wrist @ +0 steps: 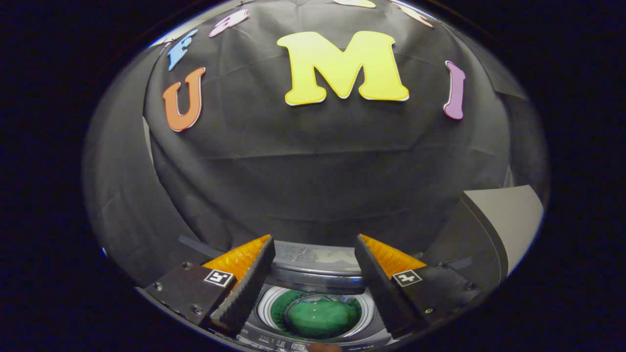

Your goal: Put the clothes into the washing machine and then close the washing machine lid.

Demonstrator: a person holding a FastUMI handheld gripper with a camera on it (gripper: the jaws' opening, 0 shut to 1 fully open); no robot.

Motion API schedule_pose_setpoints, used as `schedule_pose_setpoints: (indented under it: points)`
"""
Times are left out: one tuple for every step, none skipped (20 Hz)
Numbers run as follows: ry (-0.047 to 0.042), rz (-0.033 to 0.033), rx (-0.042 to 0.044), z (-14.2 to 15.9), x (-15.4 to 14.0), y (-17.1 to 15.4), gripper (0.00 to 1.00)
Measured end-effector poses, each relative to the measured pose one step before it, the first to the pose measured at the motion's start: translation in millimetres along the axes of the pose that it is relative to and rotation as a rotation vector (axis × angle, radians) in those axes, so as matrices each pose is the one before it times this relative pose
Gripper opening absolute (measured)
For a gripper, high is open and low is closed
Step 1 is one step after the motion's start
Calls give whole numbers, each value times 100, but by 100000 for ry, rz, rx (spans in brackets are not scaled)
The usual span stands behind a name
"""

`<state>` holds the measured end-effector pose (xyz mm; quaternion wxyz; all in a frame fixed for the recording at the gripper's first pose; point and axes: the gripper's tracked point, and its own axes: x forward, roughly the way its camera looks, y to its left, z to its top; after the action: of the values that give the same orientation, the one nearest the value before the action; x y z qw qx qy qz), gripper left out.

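Between the two fingers of the gripper (314,264), low in the gripper view, sits the small top-loading washing machine (313,337) with a grey body and a row of small controls along its near edge. The fingers stand wide apart and hold nothing; their ridged inner pads (247,288) face each other across the machine's mouth. Inside the round white-rimmed drum opening (315,308) lies a green piece of clothing (318,317), folded into a rounded bundle; it is already in the drum, below the fingertips and touching neither of them. A small rounded tip, perhaps a fingertip, shows at the machine's near edge, but I cannot tell what it is. Just beyond the opening, the machine's glossy dark lid (318,264) stands raised at the back, so the machine is not yet closed. To the right of the machine, beyond the right finger, there is a pale grey flat panel (508,220) with a dark edge. Behind everything hangs the wrinkled black cloth wall (313,166) of the booth.
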<state>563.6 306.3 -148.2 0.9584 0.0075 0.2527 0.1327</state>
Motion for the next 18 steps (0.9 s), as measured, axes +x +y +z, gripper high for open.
schedule_pose_setpoints:
  points:
    - [269, 582, 173, -595, -375, 98, 100]
    - [357, 662, 74, -577, -354, 65, 100]
    - [704, 607, -86, -735, -451, 113, 100]
    - [524, -115, 88, -717, -416, 31, 100]
    - [566, -229, -419, -810, -310, -16, 100]
    - [456, -347, -1055, -771, -196, -131, 100]
    - [461, -28, -1001, -952, -341, 42, 100]
    - [906, 468, -945, -826, -155, 29, 100]
    - [472, 505, -554, -612, -255, 91, 100]
    - [376, 218, -455, -469, -241, 38, 100]
    - [-23, 523, -184, -427, -207, 75, 100]
    - [155, 563, -109, -300, -263, 104, 100]
    - [-177, 539, 21, -102, -468, 70, 100]
    - [-563, 514, 169, -13, -441, 22, 100]
    - [-624, 793, 195, 27, -635, 88, 100]
    - [-1182, 1086, 261, 173, -941, 49, 100]
    - [-1940, 1188, -52, 433, -1262, 89, 100]
    - [-2476, 1465, -325, 579, -1473, -92, 100]
